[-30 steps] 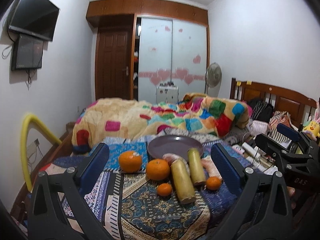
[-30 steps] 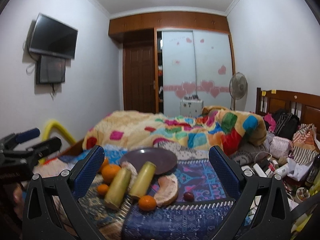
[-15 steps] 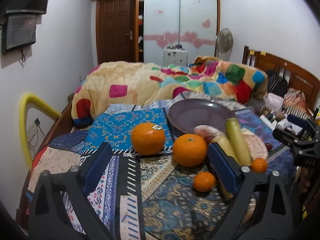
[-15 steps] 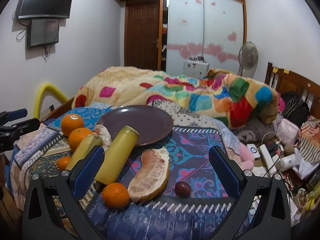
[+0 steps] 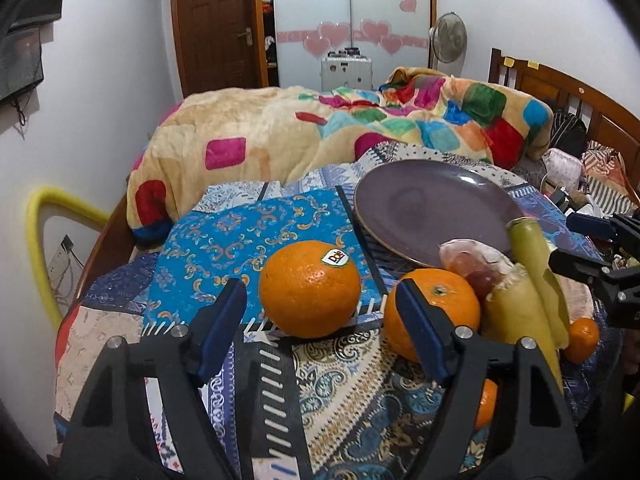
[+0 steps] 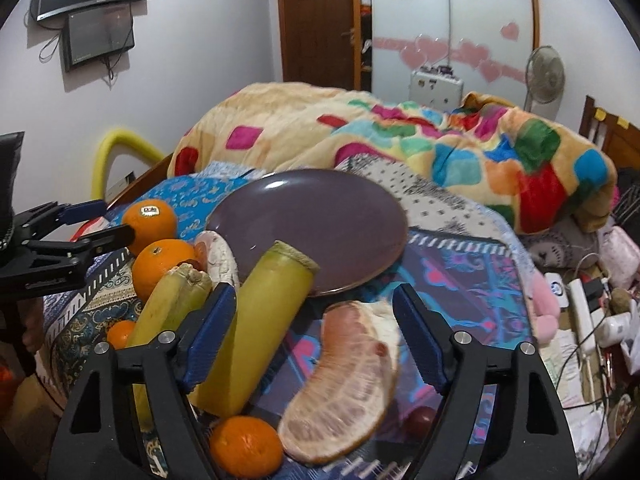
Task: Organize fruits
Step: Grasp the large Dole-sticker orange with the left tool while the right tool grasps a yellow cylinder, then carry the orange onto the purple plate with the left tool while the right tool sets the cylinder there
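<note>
A purple plate (image 5: 434, 206) (image 6: 316, 220) lies on the patterned cloth on the bed. My left gripper (image 5: 320, 308) is open, its jaws either side of an orange with a Dole sticker (image 5: 310, 290) (image 6: 149, 222). A second orange (image 5: 440, 312) (image 6: 164, 266) sits to its right. My right gripper (image 6: 312, 328) is open around a pomelo wedge (image 6: 346, 380) and a yellow-green sugarcane piece (image 6: 260, 332). A second cane piece (image 6: 168, 312), small tangerines (image 6: 246, 452) (image 5: 582, 338) and a dark grape (image 6: 420, 420) lie close by.
A colourful patchwork blanket (image 5: 360, 128) is heaped behind the plate. Clutter, cables and chargers (image 6: 584, 320) lie at the right by the wooden headboard (image 5: 568, 96). A yellow foam tube (image 5: 44, 232) stands at the bed's left edge.
Both grippers have moved forward and down toward the fruit. The left now brackets the Dole orange; the right now brackets the pomelo wedge and cane piece.
</note>
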A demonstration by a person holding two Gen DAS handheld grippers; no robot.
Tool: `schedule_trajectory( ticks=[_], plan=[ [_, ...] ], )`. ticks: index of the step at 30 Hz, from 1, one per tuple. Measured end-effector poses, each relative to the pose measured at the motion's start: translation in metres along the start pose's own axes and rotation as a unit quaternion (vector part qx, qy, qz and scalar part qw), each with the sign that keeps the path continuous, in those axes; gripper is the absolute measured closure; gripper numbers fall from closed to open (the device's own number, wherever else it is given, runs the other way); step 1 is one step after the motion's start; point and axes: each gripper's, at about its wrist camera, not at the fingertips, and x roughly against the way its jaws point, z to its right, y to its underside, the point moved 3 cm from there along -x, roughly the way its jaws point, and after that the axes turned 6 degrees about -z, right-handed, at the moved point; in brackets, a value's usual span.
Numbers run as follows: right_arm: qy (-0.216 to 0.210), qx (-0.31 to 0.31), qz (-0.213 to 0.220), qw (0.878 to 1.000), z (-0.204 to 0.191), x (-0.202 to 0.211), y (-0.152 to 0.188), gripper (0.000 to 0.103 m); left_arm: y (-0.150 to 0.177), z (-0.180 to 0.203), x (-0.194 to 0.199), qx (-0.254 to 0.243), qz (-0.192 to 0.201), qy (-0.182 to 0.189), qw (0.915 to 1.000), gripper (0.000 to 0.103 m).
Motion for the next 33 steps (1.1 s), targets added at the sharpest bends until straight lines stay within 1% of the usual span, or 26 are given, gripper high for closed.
schedule_trajectory(
  ticks=[3,7,13,17,20,23,26,28,33],
  plan=[
    [-0.012,-0.001,-0.02,1.0,-0.004,-0.009,-0.003,0.025,-0.002,-0.003,-0.007,0.004,-0.01,0.004,0.9999,0.025],
    [-0.027,-0.004,-0.04,0.999,-0.006,-0.016,-0.007,0.035,-0.006,-0.005,-0.018,0.002,-0.022,0.005,0.9997,0.025],
    [-0.046,-0.011,-0.064,0.997,-0.008,-0.024,-0.01,0.046,-0.006,-0.007,-0.033,0.009,-0.043,0.009,0.999,0.025],
    [-0.053,-0.01,-0.068,0.996,-0.011,-0.025,-0.011,0.054,-0.006,-0.007,-0.039,0.012,-0.048,0.01,0.9987,0.031],
    [-0.057,-0.012,-0.071,0.996,-0.01,-0.027,-0.012,0.055,-0.007,-0.008,-0.043,0.017,-0.056,0.011,0.9982,0.034],
    [-0.064,-0.018,-0.077,0.995,-0.008,-0.029,-0.013,0.055,-0.007,-0.012,-0.044,0.024,-0.056,0.018,0.998,0.034],
    [-0.069,-0.024,-0.085,0.994,-0.007,-0.031,-0.013,0.055,-0.005,-0.011,-0.041,0.022,-0.053,0.017,0.9982,0.035],
    [-0.068,-0.025,-0.085,0.994,-0.006,-0.031,-0.013,0.055,-0.004,-0.01,-0.038,0.018,-0.051,0.015,0.9984,0.035],
    [-0.072,-0.031,-0.076,0.994,-0.006,-0.03,-0.013,0.057,-0.002,-0.007,-0.022,0.023,-0.042,0.031,0.9984,0.036]
  ],
)
